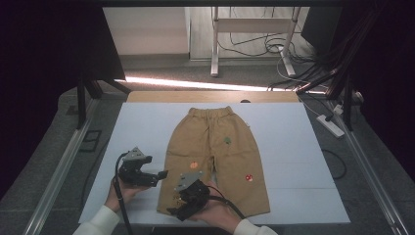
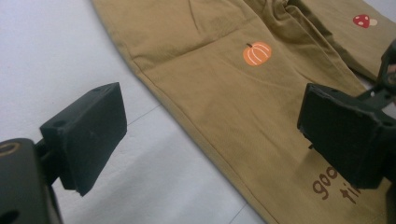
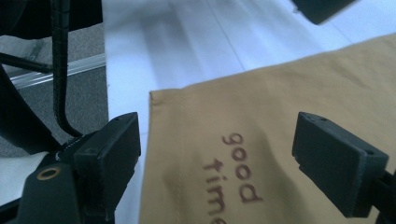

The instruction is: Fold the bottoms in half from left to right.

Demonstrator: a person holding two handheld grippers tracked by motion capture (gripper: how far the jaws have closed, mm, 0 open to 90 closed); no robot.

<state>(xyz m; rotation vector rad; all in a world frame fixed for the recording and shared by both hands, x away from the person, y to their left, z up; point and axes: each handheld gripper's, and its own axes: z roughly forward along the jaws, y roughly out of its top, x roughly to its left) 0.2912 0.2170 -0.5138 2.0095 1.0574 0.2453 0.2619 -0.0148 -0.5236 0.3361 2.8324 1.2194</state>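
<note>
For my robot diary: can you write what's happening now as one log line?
trousers: flat on white sheet | left gripper: open, beside left leg | right gripper: open, over "good time" print near hem | nothing held

Trousers (image 1: 215,156): flat on the sheet (image 1: 293,161), waistband at the far side, leg hems toward the person.
Sheet: on the table (image 1: 63,122), under the trousers.
Left gripper (image 1: 159,175): over the sheet, just left of the trousers' left leg.
Right gripper (image 1: 177,211): over the left leg's hem, near the front edge.
Power strip (image 1: 331,126): on the table, right of the sheet.
</note>
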